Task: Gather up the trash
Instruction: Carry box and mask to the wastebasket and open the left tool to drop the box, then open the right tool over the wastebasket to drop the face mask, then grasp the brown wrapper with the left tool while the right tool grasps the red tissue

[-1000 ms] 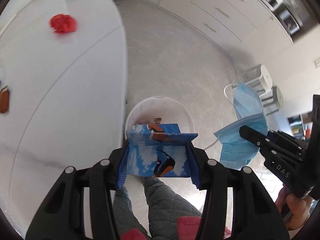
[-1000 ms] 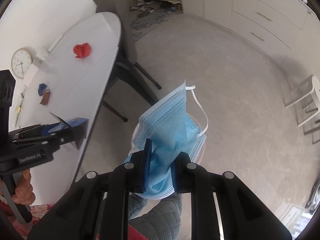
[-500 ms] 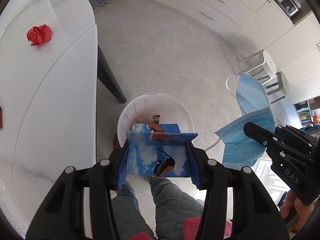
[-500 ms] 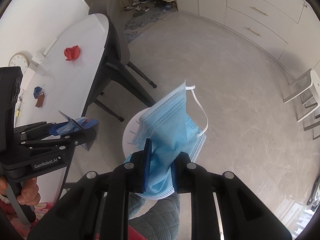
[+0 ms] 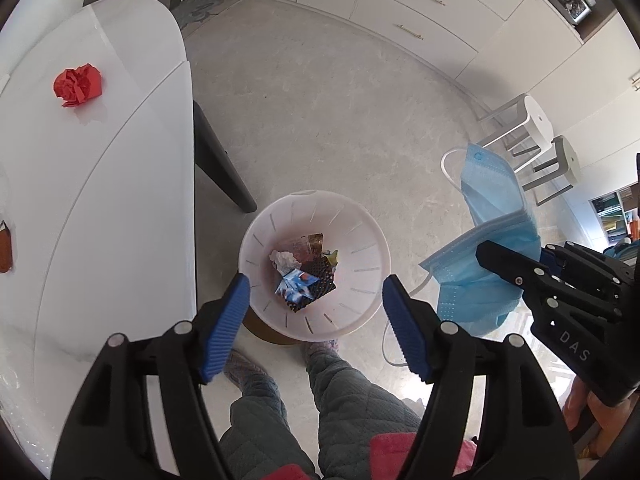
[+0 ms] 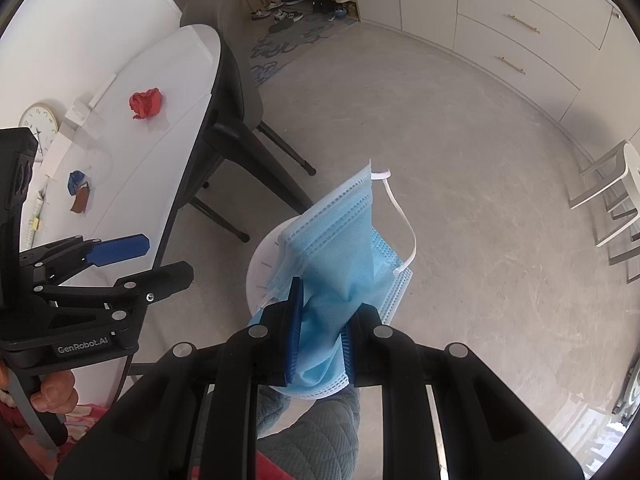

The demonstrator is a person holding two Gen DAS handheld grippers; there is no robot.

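My left gripper [image 5: 316, 320] is open and empty, held above the white trash bin [image 5: 256, 240] on the floor. A blue printed wrapper [image 5: 296, 285] lies inside the bin among other trash. My right gripper [image 6: 320, 336] is shut on a blue face mask [image 6: 340, 256], held in the air just right of the bin; the mask also shows in the left wrist view [image 5: 492, 240]. A red crumpled paper ball [image 5: 78, 85] lies on the white table [image 5: 100, 200]. It also shows in the right wrist view [image 6: 146, 103], with small blue and brown scraps [image 6: 79, 192] nearer the wall.
A dark chair [image 6: 240, 92] stands between the table and the bin, its legs close to the bin. White stools [image 5: 532, 120] stand at the right. Cabinets [image 5: 420, 4] line the far wall. My legs [image 5: 340, 400] are below the bin.
My left gripper has opened and the blue wrapper has dropped into the bin. The right gripper still holds the mask beside the bin.
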